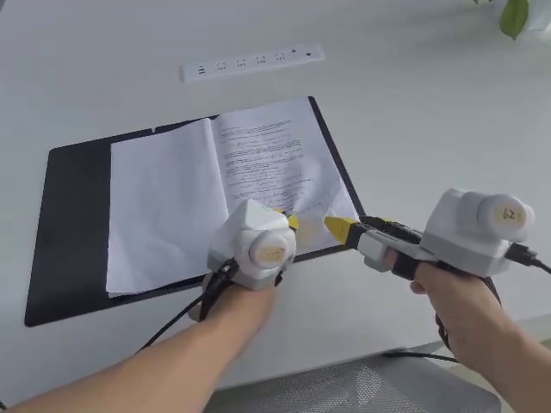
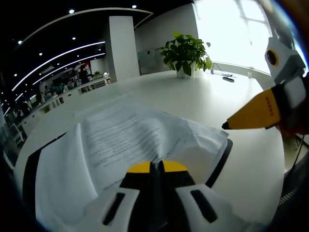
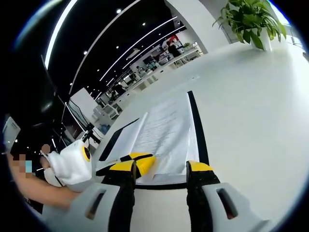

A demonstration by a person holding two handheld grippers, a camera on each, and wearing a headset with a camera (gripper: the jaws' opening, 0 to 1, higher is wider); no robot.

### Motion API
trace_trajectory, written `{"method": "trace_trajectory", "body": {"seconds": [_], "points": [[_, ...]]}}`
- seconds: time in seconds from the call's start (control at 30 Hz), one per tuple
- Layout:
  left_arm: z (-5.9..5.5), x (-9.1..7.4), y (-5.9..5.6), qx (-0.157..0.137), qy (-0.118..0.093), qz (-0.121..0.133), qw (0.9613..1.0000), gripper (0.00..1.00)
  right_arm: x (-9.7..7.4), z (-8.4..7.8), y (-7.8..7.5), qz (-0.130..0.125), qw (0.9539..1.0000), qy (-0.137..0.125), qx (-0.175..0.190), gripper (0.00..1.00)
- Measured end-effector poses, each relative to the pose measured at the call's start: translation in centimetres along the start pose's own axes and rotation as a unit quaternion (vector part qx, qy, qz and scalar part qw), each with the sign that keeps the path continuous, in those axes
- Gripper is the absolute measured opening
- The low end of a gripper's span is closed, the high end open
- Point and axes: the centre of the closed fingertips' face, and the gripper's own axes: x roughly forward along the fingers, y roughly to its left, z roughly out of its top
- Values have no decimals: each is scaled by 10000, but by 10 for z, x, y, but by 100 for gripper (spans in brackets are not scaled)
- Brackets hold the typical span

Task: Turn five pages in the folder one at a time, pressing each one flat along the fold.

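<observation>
A black folder [image 1: 73, 224] lies open on the white table, with a blank turned page [image 1: 164, 206] on its left and a printed page [image 1: 267, 155] on its right. My left gripper [image 1: 293, 222] sits at the printed page's lower edge, near the fold. Its yellow tips [image 2: 157, 167] are pressed together, and the slightly rumpled page [image 2: 140, 130] meets them. My right gripper [image 1: 338, 228] hovers just off the folder's lower right corner. It is open [image 3: 164, 169] with nothing between its fingers, and it points at the left gripper [image 3: 137, 161].
A white power strip [image 1: 252, 62] lies behind the folder. A potted plant [image 2: 186, 50] stands far back on the table, at the head view's top right [image 1: 514, 15]. The table's front edge runs close under both hands.
</observation>
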Motion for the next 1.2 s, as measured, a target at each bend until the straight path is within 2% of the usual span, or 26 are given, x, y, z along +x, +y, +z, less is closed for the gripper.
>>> {"method": "trace_trajectory", "body": {"seconds": [0.77, 0.97, 1.2], "points": [[0, -1, 0, -61, -28, -17, 10000, 4, 3, -7, -8, -82, 9996, 73, 252, 32], [0, 0, 1, -76, -34, -13, 10000, 4, 3, -11, -10, -78, 9992, 126, 381, 24], [0, 0, 1, -90, -37, -8, 10000, 4, 3, -9, -13, -108, 9993, 98, 353, 18]]}}
